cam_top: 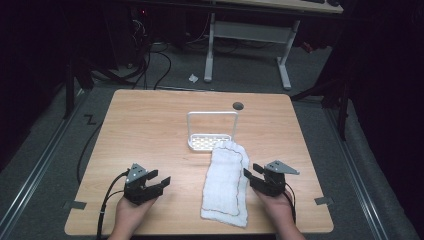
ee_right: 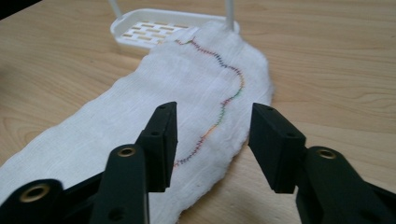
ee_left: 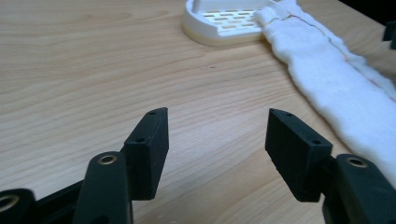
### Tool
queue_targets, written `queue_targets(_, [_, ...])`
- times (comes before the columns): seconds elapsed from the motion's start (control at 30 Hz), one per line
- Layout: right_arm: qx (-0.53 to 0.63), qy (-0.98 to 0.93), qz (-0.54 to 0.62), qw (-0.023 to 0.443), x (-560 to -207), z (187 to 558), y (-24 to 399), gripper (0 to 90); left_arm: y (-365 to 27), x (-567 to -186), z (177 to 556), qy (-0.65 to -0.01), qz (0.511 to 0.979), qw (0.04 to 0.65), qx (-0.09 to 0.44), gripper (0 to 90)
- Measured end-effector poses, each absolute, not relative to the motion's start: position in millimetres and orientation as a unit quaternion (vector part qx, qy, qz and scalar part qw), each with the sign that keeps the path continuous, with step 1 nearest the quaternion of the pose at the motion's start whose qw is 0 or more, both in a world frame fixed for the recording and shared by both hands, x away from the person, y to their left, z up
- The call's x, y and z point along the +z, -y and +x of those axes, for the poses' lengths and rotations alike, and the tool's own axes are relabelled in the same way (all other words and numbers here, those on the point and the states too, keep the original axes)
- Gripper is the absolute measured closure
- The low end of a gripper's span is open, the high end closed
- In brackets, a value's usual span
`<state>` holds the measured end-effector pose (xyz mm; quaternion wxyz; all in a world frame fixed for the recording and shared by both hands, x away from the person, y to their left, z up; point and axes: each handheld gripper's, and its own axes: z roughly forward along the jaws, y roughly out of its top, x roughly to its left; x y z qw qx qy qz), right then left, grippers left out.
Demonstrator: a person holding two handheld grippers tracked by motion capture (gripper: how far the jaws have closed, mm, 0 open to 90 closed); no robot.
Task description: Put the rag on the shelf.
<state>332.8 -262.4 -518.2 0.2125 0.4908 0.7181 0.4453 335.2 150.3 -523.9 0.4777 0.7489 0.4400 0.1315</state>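
Tongs [cam_top: 255, 173] gape beside folded white cloth [cam_top: 226, 183].

From my seat the table [cam_top: 150, 130] looks like pale wood-grain laminate, smooth with a soft sheen. The white cloth [cam_top: 226, 182] is fluffy, loosely woven, with rainbow stitching along its edge. At its 12 o'clock, the slotted white rack [cam_top: 210, 141] looks like glossy plastic. The right gripper [ee_right: 212, 140] jaws look matt black plastic.

High overhead view; both low gripper views sharing the towel [cam_top: 226, 182].
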Motion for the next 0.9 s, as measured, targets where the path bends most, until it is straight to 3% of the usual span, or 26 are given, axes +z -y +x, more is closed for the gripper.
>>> queue_targets(0.2, [0.437,-0.74,0.476,0.188,-520,334,254,66.2,-127,-528,334,-0.427,0.761,0.474,0.115,47.7])
queue_targets(0.27, [0.429,-0.746,0.474,0.186,-522,335,252,74.9,-114,-527,336,-0.421,0.763,0.481,0.097,54.1])
queue_targets(0.37, [0.407,-0.76,0.475,0.174,-527,339,248,89.2,-75,-524,341,-0.387,0.792,0.465,0.086,70.8])
queue_targets(0.6, [0.371,-0.783,0.469,0.172,-532,345,240,90.0,-3,-530,349,-0.328,0.851,0.401,0.085,84.7])
queue_targets(0.9, [0.384,-0.802,0.436,0.14,-533,328,226,90.0,-24,-531,318,-0.32,0.854,0.4,0.085,85.1])
